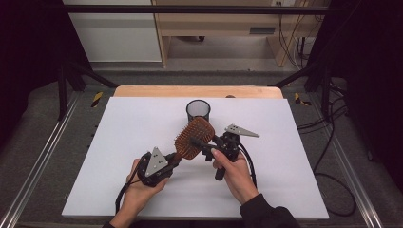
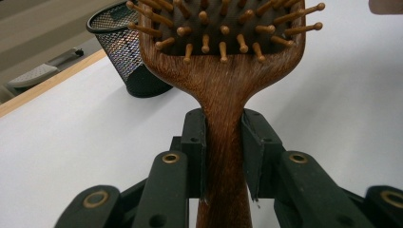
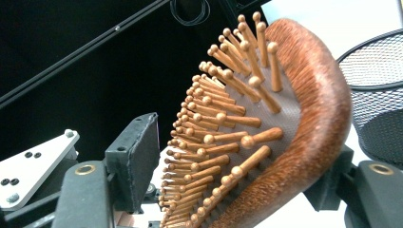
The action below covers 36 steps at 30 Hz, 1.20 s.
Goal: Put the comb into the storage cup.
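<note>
From the high view, a wooden brush [image 1: 194, 137] is seen held above the white bench [image 1: 133, 156], in front of a black mesh cup [image 1: 197, 110]. Its handle is gripped by the left gripper [image 1: 172, 159], while the right gripper [image 1: 202, 146] is brought across the bristled head. The lift appears done; what seems left is for the brush to be handed over, and perhaps dropped into the cup, though that is only a judgement.

In the left gripper view, the handle of the brush [image 2: 223, 90] is shown clamped between the two black jaws, which press on both of its sides. The cup [image 2: 124, 45] stands behind it on the bench [image 2: 71, 142]. The top of the head is cut off by the frame.

In the right gripper view, the head of the brush [image 3: 285, 123] is placed between jaws that stand apart: a clear gap is left between the near jaw and the bristle tips. Whether the far jaw touches the wooden back cannot be told, since it is hidden by the head. The cup [image 3: 380, 95] is cut off at the right edge.
</note>
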Motion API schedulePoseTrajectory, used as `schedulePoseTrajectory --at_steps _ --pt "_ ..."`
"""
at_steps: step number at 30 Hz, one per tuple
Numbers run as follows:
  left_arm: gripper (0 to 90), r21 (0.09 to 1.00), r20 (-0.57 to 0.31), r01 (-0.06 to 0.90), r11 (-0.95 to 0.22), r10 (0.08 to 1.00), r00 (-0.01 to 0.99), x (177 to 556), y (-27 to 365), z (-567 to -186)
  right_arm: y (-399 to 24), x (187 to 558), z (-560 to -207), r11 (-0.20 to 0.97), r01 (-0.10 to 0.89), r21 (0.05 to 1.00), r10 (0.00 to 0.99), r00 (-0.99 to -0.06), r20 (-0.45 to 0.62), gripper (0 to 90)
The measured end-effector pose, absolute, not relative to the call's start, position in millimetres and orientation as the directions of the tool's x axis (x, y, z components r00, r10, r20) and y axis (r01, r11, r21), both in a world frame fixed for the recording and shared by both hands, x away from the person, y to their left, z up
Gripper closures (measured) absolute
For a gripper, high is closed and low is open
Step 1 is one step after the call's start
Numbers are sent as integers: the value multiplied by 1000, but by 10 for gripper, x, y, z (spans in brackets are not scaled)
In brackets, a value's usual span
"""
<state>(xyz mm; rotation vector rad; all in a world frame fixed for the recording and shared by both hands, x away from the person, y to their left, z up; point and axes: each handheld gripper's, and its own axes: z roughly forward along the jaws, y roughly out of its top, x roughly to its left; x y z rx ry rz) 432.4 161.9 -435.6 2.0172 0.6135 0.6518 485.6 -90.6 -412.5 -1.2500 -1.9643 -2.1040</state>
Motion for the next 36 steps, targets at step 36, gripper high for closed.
schedulePoseTrajectory --at_steps 36 --pt "730 918 99 199 -344 683 724 4344 1706 -4379 -718 4820 -3879 -205 482 852 507 -693 514 534"
